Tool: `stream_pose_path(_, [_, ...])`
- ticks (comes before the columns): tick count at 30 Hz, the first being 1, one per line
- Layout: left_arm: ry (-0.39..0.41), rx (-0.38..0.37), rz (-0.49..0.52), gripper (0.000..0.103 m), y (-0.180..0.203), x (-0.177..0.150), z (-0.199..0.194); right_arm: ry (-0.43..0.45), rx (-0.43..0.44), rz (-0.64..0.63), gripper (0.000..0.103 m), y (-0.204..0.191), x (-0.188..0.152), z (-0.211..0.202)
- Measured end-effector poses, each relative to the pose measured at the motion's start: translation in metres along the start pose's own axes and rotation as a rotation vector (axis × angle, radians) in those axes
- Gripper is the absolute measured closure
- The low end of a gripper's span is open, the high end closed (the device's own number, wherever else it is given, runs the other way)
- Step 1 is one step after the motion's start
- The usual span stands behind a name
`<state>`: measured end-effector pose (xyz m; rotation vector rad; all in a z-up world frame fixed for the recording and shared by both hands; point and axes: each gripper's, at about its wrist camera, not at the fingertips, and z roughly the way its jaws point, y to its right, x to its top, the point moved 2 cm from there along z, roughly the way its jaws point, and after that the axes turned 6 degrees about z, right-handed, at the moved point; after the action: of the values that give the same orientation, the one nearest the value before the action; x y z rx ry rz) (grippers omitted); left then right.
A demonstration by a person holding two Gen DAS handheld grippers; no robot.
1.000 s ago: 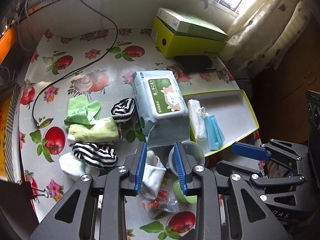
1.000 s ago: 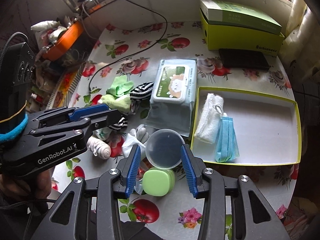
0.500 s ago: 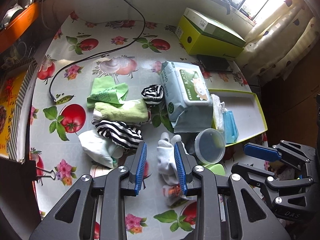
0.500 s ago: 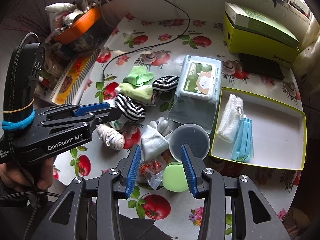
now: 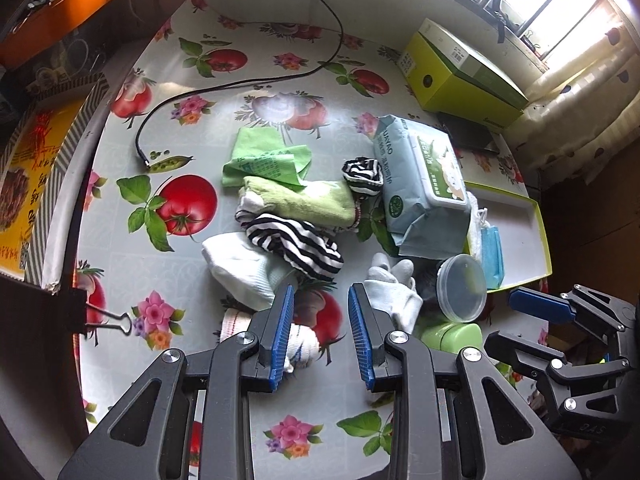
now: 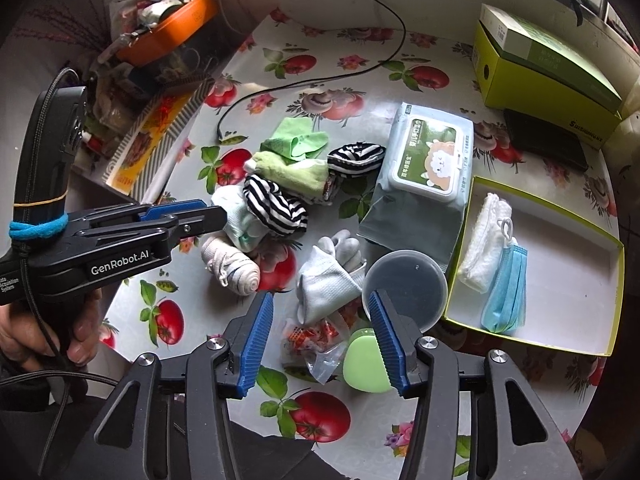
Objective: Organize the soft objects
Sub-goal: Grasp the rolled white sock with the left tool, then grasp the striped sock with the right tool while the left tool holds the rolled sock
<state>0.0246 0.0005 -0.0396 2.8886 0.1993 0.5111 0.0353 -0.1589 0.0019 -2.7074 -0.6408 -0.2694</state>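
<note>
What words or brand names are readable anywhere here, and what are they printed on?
"GenRobot.AI": side of the left gripper.
"Suishunanx", roughly; blurred: front of the yellow-green box.
"DAS", seen upside down: body of the right gripper.
Wet wipes pack: Chinese print, too small to read.

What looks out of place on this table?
Socks and cloths lie loose in a heap at the table's middle, while the yellow tray holds only a white cloth and a blue mask. A snack wrapper lies among them.
</note>
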Motion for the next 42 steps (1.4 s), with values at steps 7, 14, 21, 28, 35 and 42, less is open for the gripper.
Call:
stream_pose_path(7, [-0.018, 0.008, -0.091, 0.073, -0.035, -0.011, 0.002, -0.03, 0.002, -0.055, 0.052, -0.015, 0.008, 0.016])
stream_pose_path(14, [-0.041, -0.011, -0.169, 0.073, -0.058, -0.025, 0.009, -0.053, 0.002, -0.076, 0.052, -0.022, 0.01, 0.026])
stream_pose_path(21, [-0.085, -0.083, -0.248, 0.057, -0.063, -0.041, 0.025, -0.071, 0.004, -0.091, 0.052, -0.028, 0.012, 0.033])
stream_pose_path(28, [-0.156, -0.139, -0.347, 0.053, -0.061, -0.05, 0.051, -0.088, -0.001, -0.099, 0.052, -0.03, 0.012, 0.038])
stream_pose_path(35, [-0.19, -0.17, -0.437, 0.053, -0.062, -0.049, 0.074, -0.097, -0.01, -0.107, 0.052, -0.03, 0.014, 0.042])
stream_pose_path(42, [-0.171, -0.197, -0.443, 0.053, -0.064, -0.042, 0.08, -0.091, -0.013, -0.153, 0.052, -0.04, 0.032, 0.054])
